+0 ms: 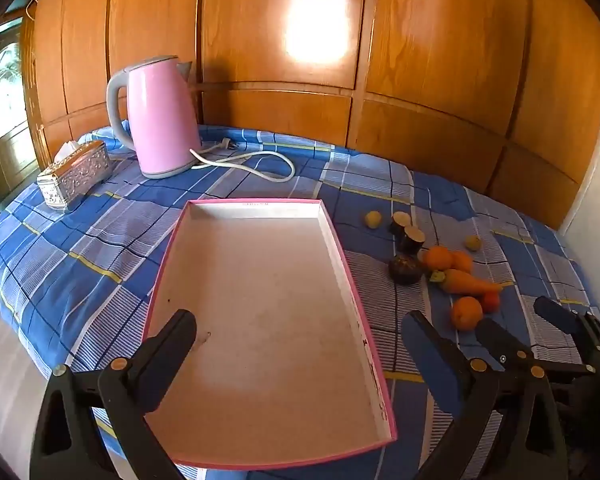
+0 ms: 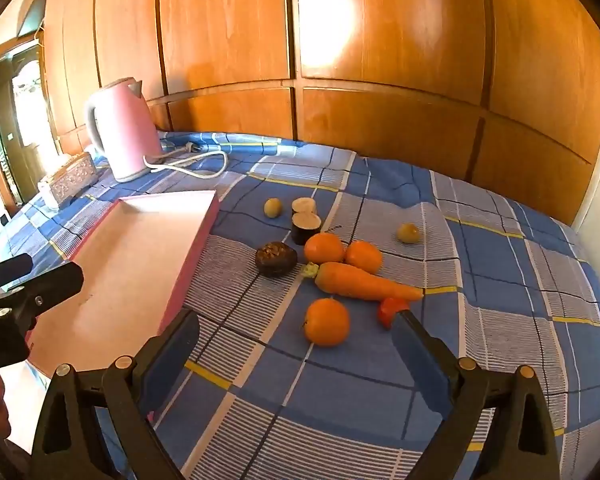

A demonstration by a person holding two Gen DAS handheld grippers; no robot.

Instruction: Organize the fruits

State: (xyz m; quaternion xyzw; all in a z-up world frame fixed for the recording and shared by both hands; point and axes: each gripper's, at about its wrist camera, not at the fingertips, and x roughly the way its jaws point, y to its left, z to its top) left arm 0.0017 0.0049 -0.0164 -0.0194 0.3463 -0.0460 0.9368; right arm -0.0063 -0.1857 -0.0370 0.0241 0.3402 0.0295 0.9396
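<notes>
We have a desk under a blue, white and yellow checked cloth (image 2: 380, 380), and on it, largest first, the shallow pink-rimmed cardboard tray (image 1: 342, 248), lying empty. Behind it stands a pink electric kettle (image 1: 160, 120) with its white cord (image 1: 260, 160) trailing loose. To the tray's right, well apart from its wall, the produce lies clustered: a long orange carrot (image 2: 364, 282), three round oranges, the nearest one (image 2: 326, 321) alone in front, a dark wrinkled round fruit (image 2: 275, 258), two dark-skinned cut cylinders with pale tops (image 2: 306, 224), a small red tomato (image 2: 390, 310) and two little green-yellow fruits (image 2: 408, 233).

Our left gripper (image 1: 300, 332) hangs over the tray, fingers spread wide on nothing; our right gripper (image 2: 296, 334) frames the nearest orange, fingers equally apart, touching nothing.

The risk we judge: round fruit may roll on the rumpled cloth if nudged by one finger first, and the light tray may slide if bumped.
</notes>
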